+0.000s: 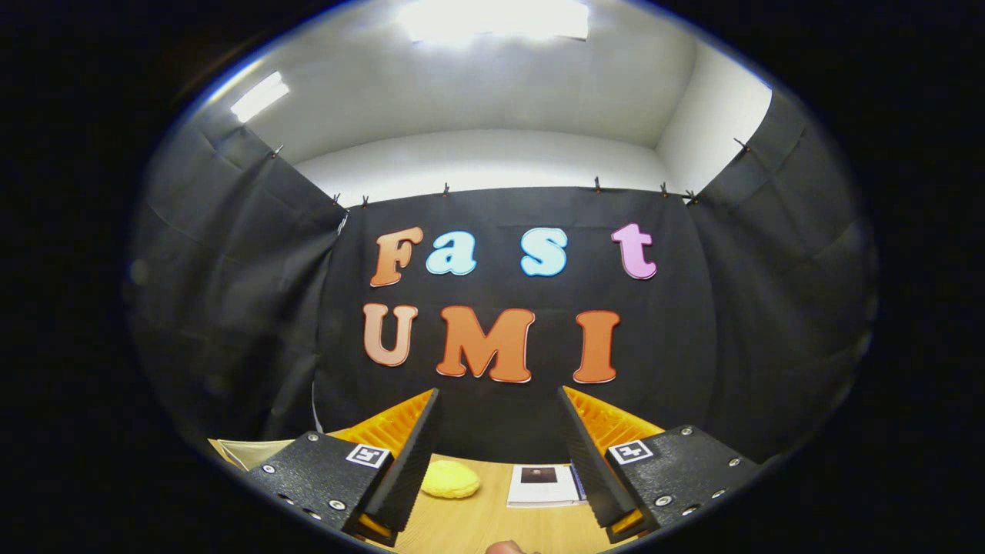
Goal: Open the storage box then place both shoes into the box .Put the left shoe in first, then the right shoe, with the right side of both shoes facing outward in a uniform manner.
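My gripper [499,431] is held level above a wooden table [477,523], pointing at the black back wall. Its two black fingers [415,454] with orange backs stand wide apart, open, with nothing between them. Below the gap, on the table, lie a small yellow soft object [450,478] and a white booklet or card with a dark square on it [543,485]. No part of a storage box or a shoe can be made out here.
Black cloth walls close the booth on the left, back and right. A pale flat thing [250,450] shows at the table's left edge beside the left finger. A fingertip of a person [506,548] shows at the near edge.
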Available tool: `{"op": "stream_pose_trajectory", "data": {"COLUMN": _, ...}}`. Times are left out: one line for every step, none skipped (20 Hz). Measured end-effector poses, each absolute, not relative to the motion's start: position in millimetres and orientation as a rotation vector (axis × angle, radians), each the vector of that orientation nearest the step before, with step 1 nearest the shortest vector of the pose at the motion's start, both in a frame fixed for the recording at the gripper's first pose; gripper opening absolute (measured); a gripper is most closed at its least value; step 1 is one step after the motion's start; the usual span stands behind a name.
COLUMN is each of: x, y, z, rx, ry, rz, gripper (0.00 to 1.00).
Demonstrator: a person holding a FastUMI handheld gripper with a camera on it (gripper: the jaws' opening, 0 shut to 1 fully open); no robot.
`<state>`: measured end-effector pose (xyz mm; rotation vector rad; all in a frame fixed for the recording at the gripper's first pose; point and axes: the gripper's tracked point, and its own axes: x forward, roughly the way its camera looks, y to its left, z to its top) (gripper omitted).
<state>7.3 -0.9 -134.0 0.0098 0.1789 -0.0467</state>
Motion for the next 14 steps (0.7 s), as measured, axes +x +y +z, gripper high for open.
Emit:
{"op": "stream_pose_trajectory", "data": {"x": 4, "y": -12, "z": -129, "rx": 0.007, "ry": 0.172, "rz": -0.067, "gripper": 0.88}}
{"op": "stream_pose_trajectory", "data": {"x": 3, "y": -20, "z": -122, "rx": 0.007, "ry": 0.167, "rz": -0.081, "gripper": 0.88}}
{"op": "stream_pose_trajectory", "data": {"x": 2, "y": -26, "z": -115, "rx": 0.009, "ry": 0.162, "rz": -0.088, "gripper": 0.88}}
{"op": "stream_pose_trajectory", "data": {"x": 1, "y": -33, "z": -108, "rx": 0.009, "ry": 0.155, "rz": -0.092, "gripper": 0.88}}
{"op": "stream_pose_trajectory", "data": {"x": -1, "y": -39, "z": -102, "rx": 0.002, "ry": 0.143, "rz": -0.096, "gripper": 0.88}}
{"op": "stream_pose_trajectory", "data": {"x": -1, "y": -45, "z": -96, "rx": -0.009, "ry": 0.128, "rz": -0.105, "gripper": 0.88}}
{"op": "stream_pose_trajectory", "data": {"x": -2, "y": -50, "z": -92, "rx": -0.021, "ry": 0.116, "rz": -0.114, "gripper": 0.88}}
{"op": "stream_pose_trajectory", "data": {"x": -4, "y": -53, "z": -89, "rx": -0.030, "ry": 0.110, "rz": -0.119, "gripper": 0.88}}
{"op": "stream_pose_trajectory", "data": {"x": -6, "y": -53, "z": -87, "rx": -0.038, "ry": 0.104, "rz": -0.115, "gripper": 0.89}}
{"op": "stream_pose_trajectory", "data": {"x": -8, "y": -52, "z": -84, "rx": -0.048, "ry": 0.098, "rz": -0.110, "gripper": 0.90}}
{"op": "stream_pose_trajectory", "data": {"x": -8, "y": -53, "z": -82, "rx": -0.058, "ry": 0.092, "rz": -0.113, "gripper": 0.90}}
{"op": "stream_pose_trajectory", "data": {"x": -9, "y": -58, "z": -81, "rx": -0.069, "ry": 0.085, "rz": -0.129, "gripper": 0.92}}
{"op": "stream_pose_trajectory", "data": {"x": -10, "y": -65, "z": -78, "rx": -0.081, "ry": 0.075, "rz": -0.149, "gripper": 0.93}}
{"op": "stream_pose_trajectory", "data": {"x": -10, "y": -69, "z": -74, "rx": -0.089, "ry": 0.062, "rz": -0.165, "gripper": 0.94}}
